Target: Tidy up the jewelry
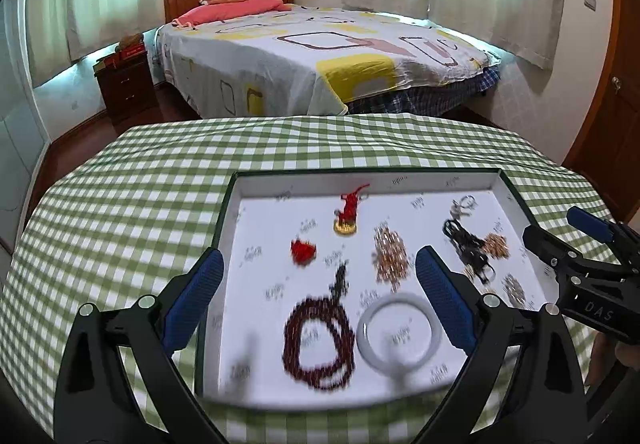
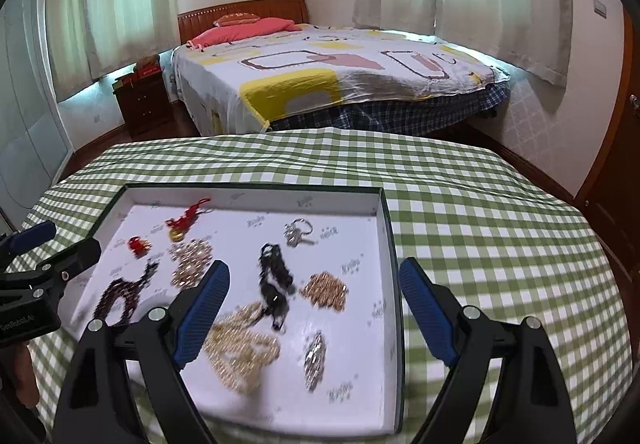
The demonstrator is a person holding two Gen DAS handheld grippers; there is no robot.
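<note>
A shallow white tray (image 1: 372,180) with a dark rim lies on the checked table and holds spread-out jewelry. In the left wrist view I see a dark red bead necklace (image 1: 318,344), a white bangle (image 1: 400,332), a red knot with a gold coin (image 1: 347,214) and a small red charm (image 1: 303,251). My left gripper (image 1: 320,296) hangs open above the tray's near left part, holding nothing. In the right wrist view a black piece (image 2: 274,284), gold chains (image 2: 240,352), a silver piece (image 2: 314,358) and a key ring (image 2: 298,230) lie in the tray (image 2: 390,244). My right gripper (image 2: 314,308) is open and empty above them.
The table wears a green and white checked cloth (image 1: 140,204). Behind it stand a bed (image 1: 320,56) with a patterned sheet, a dark nightstand (image 1: 126,84) and curtained windows. A wooden door (image 1: 616,124) is at the right.
</note>
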